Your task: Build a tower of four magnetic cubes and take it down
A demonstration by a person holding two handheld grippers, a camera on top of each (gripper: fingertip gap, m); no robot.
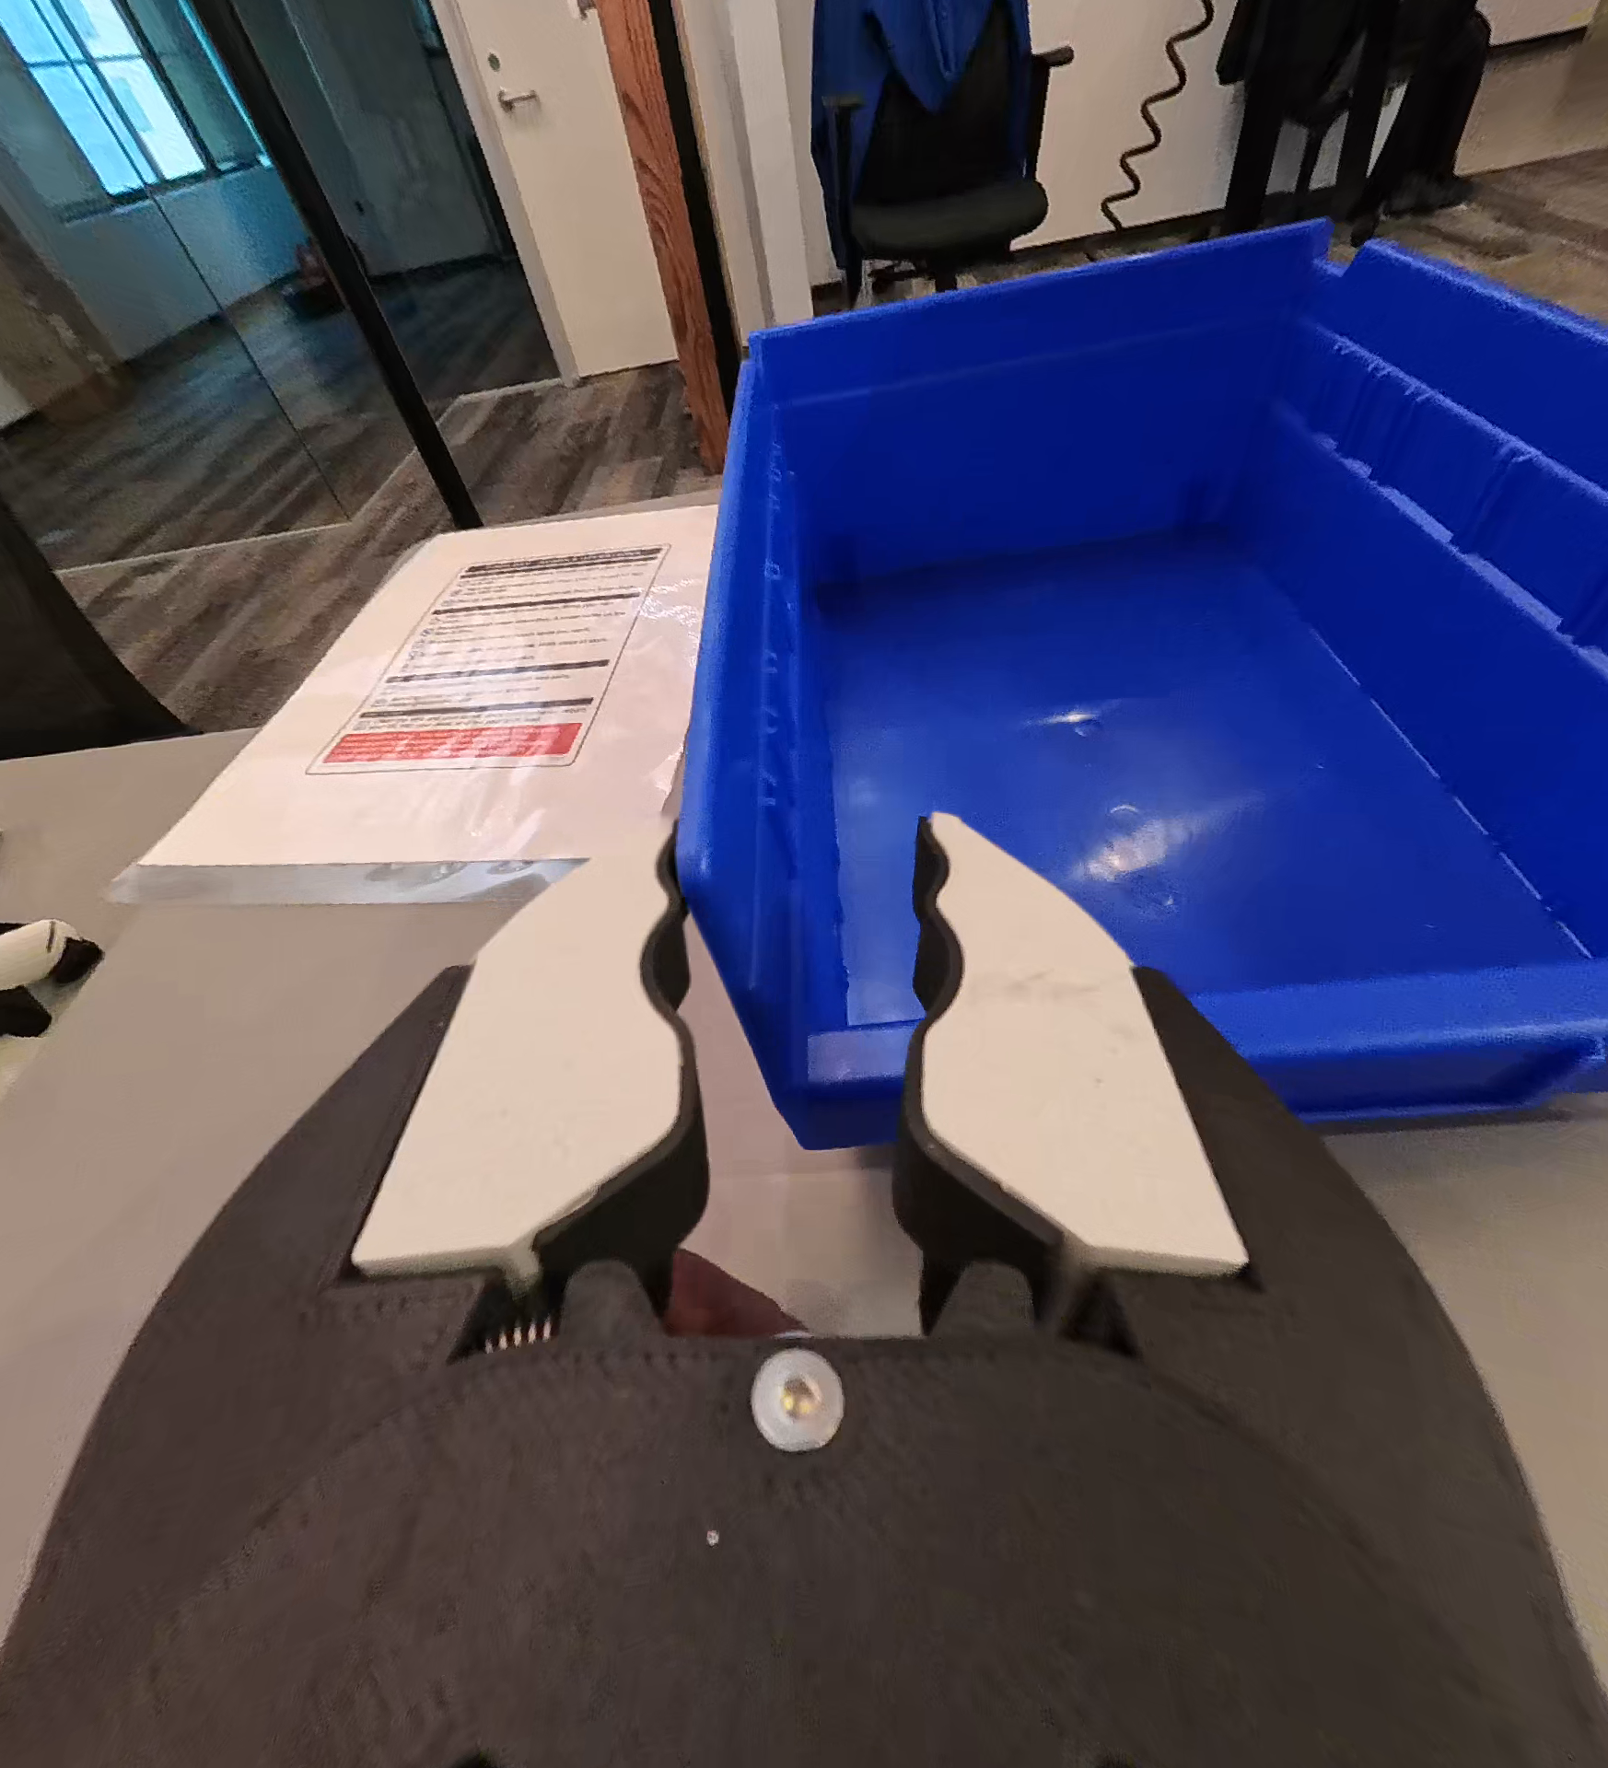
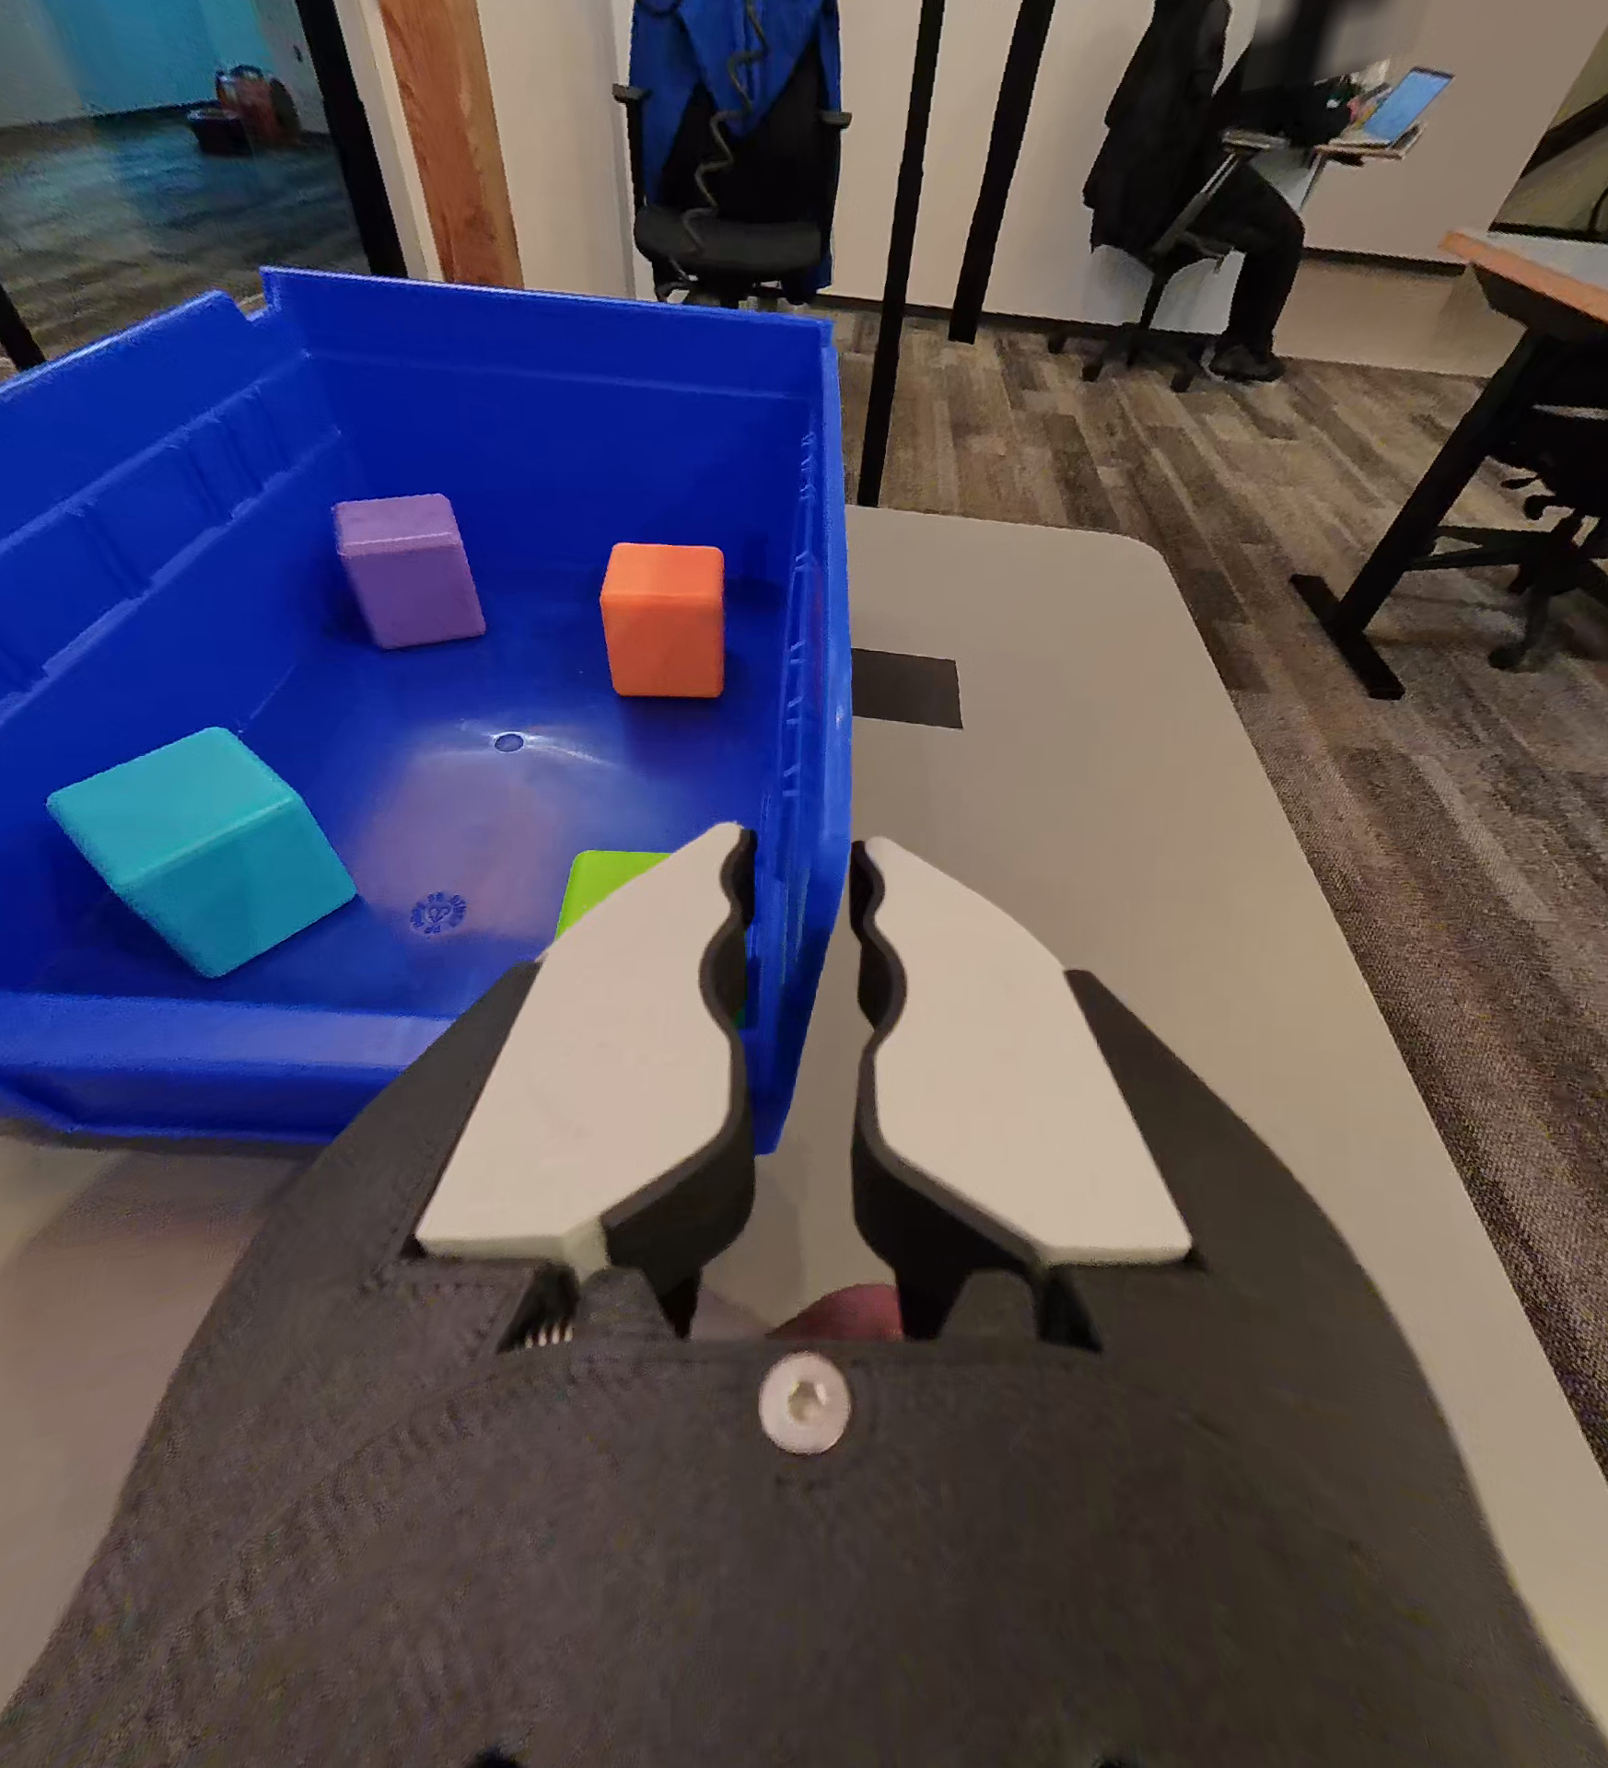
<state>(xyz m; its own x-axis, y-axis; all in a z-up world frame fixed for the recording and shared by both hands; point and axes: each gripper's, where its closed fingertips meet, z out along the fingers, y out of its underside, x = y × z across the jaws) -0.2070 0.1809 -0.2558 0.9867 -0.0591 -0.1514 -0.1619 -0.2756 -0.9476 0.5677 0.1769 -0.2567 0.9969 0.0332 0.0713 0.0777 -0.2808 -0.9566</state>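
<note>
All four cubes lie in the bin (image 2: 532,383), ahead-left of my right tongs (image 2: 800,847); the green cube (image 2: 604,885) is nearest. Both right and left tongs (image 1: 800,847) stand apart, empty.

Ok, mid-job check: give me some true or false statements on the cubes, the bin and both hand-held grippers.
1. Four cubes lie apart in the blue bin: teal cube, purple cube, orange cube, green cube. True.
2. The orange cube sits on the purple cube. False: they rest apart on the bin floor.
3. The right hand-held gripper grips the green cube. False: it is open and empty.
4. The left hand-held gripper is open and empty. True.
5. A tower already stands. False: no cubes are stacked.
</note>
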